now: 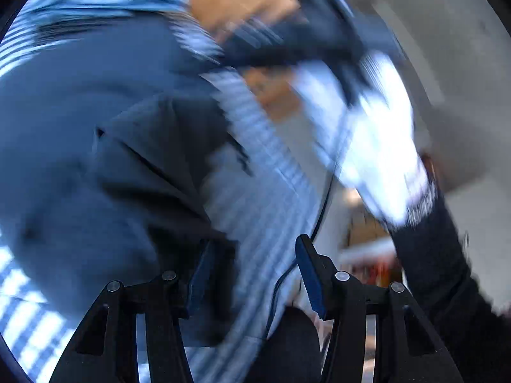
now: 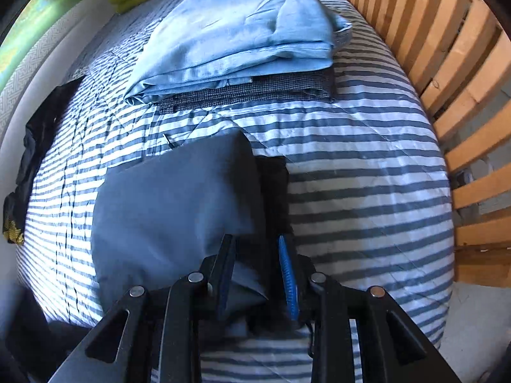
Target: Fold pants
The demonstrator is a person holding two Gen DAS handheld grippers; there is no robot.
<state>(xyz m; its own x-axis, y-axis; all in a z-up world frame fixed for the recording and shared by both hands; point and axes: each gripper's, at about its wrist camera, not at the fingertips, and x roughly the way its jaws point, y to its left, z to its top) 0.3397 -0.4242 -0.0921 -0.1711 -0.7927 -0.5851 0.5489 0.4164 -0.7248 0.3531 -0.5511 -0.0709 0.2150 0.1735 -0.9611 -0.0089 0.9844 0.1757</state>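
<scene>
In the left wrist view, badly smeared by motion blur, the slate-blue pants (image 1: 105, 127) fill the left and middle of the frame, lying bunched on the striped quilt (image 1: 265, 146). The left claw (image 1: 252, 274) sits low in the picture with its 2 fingers spread apart; a fold of the dark cloth lies against the inner face of the left finger (image 1: 199, 274), while the right finger stands free of it, so nothing is clamped. To the right, a person's gloved hand (image 1: 377, 134) in a pale glove with a dark sleeve grips the handle of the other tool, too blurred to make out in detail.

In the right wrist view, a black garment (image 2: 35, 159) lies at the far left edge of the bed. The pants (image 2: 179, 204) rest folded on the quilt (image 2: 367, 166) in the lower middle, reaching right up to the right claw (image 2: 258, 274). Its blue-padded fingers stand a little apart with a bunched edge of the pants between them; I cannot tell whether they pinch it. Farther back, a light blue folded garment (image 2: 236, 35) sits atop a dark checked one (image 2: 249, 91). A wooden slatted frame (image 2: 447, 63) borders the bed on the right.
</scene>
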